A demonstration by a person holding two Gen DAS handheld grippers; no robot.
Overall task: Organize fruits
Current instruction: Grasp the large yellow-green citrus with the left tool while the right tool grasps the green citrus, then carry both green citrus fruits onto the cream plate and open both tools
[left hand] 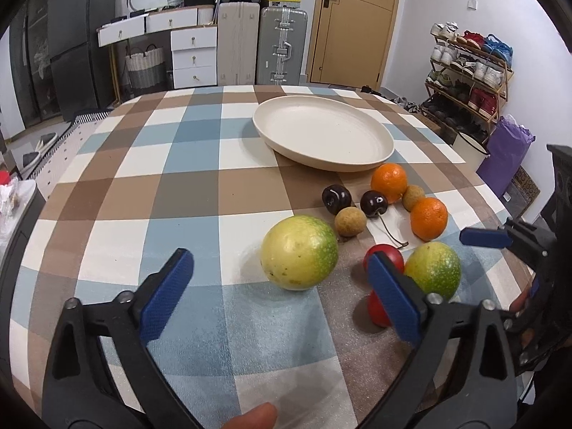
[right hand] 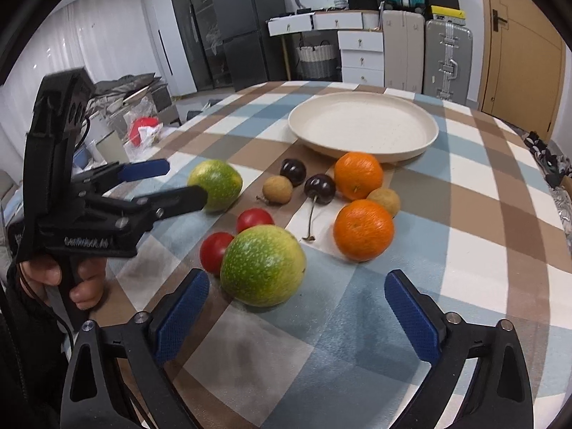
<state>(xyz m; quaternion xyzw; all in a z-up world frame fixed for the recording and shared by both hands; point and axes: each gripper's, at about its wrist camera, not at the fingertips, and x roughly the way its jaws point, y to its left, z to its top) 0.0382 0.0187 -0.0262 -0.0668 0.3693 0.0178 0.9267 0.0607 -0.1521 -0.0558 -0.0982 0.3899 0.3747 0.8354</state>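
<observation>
A cream plate stands empty on the checked tablecloth. In front of it lie two oranges, two dark cherries, two brown longans, two red tomatoes and two yellow-green round fruits. My left gripper is open, just short of one green fruit. My right gripper is open, just short of the other green fruit. Each gripper shows in the other's view, the left and the right.
The table edge curves away on both sides. Behind the table stand suitcases, white drawers, a dark cabinet, a door and a shoe rack.
</observation>
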